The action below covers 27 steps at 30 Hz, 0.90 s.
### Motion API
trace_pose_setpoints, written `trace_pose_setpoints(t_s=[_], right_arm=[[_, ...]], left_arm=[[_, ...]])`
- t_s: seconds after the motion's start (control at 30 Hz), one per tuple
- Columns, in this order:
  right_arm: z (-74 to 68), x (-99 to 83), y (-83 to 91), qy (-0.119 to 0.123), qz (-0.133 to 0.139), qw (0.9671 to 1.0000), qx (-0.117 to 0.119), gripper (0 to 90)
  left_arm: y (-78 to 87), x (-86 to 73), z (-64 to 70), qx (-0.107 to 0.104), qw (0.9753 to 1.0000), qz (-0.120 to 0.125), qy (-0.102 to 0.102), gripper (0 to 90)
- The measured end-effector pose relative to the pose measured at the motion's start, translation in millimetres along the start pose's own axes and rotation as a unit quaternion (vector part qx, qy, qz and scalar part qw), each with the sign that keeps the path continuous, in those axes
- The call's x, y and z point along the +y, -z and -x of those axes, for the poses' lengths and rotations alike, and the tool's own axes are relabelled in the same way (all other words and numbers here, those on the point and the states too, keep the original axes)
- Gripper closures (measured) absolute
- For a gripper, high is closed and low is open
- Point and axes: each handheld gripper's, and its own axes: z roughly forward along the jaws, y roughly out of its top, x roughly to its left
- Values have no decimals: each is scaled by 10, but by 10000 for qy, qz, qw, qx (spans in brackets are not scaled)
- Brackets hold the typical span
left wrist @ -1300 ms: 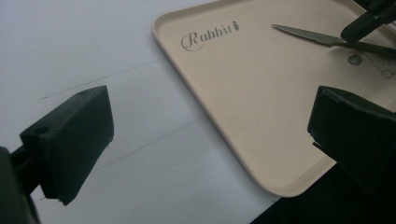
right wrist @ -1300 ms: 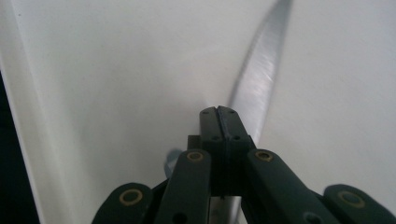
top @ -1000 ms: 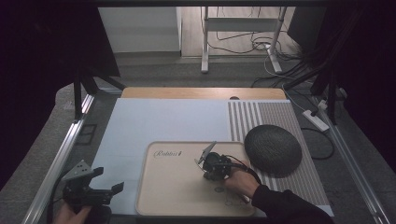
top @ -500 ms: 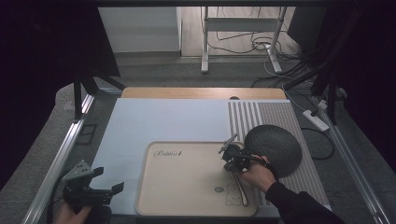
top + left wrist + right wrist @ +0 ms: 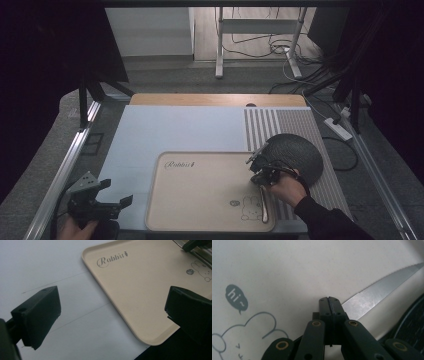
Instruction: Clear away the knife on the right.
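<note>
Left claw [image 5: 107,197] lower left of the high view, jaws apart, idle | tray [image 5: 200,220] centre, bare | my right claw [image 5: 261,170] at its right edge, jaws together, apparently pinching the knife [image 5: 374,296] | dark round mat [image 5: 300,155] just beyond | judgement: knife reached, carrying off left.

A pale blue table [image 5: 165,130] carries a beige tray [image 5: 200,195] and a dark round mat [image 5: 300,155].

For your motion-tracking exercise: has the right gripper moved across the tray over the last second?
Yes. The right gripper moved rightward across the beige tray, ending near its right edge beside the dark round mat.
</note>
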Motion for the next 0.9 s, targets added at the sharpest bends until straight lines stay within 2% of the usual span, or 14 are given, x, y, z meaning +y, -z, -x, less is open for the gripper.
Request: trace_pose_setpoints(t_s=[0.2, 0.37, 0.47, 0.53, 0.73, 0.9], right_arm=[[28, -82, 37, -76, -71, 9999, 60, 898], [26, -73, 40, -71, -122, 9999, 62, 898], [38, -67, 53, -136, -16, 9998, 169, 897], [35, -59, 72, -114, 84, 9998, 161, 896], [19, -30, 108, -112, 267, 9994, 181, 822], [19, -20, 152, -215, 423, 9987, 179, 772]], left_arm=[[0, 0, 0, 0, 10000, 2, 0, 15], [-2, 2, 2, 3, 10000, -3, -7, 15], [-3, 2, 2, 3, 10000, -5, -5, 16], [-3, 2, 3, 8, 10000, -7, -9, 16], [-3, 2, 2, 8, 10000, -8, -7, 16], [-3, 2, 1, 6, 10000, -7, -7, 16]])
